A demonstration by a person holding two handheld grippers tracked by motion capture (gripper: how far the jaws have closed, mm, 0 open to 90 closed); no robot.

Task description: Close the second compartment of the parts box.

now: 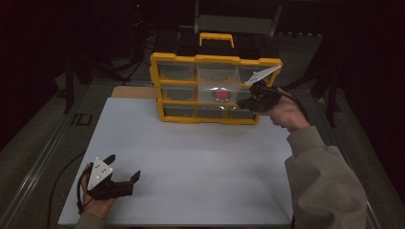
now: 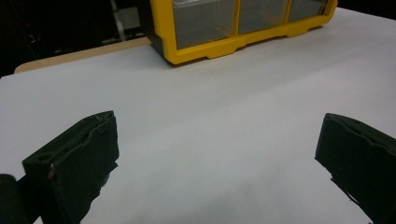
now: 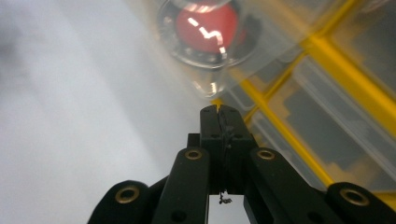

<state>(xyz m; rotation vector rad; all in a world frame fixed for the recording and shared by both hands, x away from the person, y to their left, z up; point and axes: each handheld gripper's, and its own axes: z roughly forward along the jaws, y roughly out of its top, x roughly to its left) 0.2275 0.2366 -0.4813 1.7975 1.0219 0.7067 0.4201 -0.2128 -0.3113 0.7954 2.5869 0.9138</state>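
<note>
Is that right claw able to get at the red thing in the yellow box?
Probably yes. The right claw is shut right at the front of the pulled-out clear drawer holding the red thing, with nothing between them, though it would have to open first.

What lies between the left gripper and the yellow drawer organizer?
Nothing: bare white table top separates the left gripper from the yellow drawer organizer, as the high view and the left gripper view both show.
</note>
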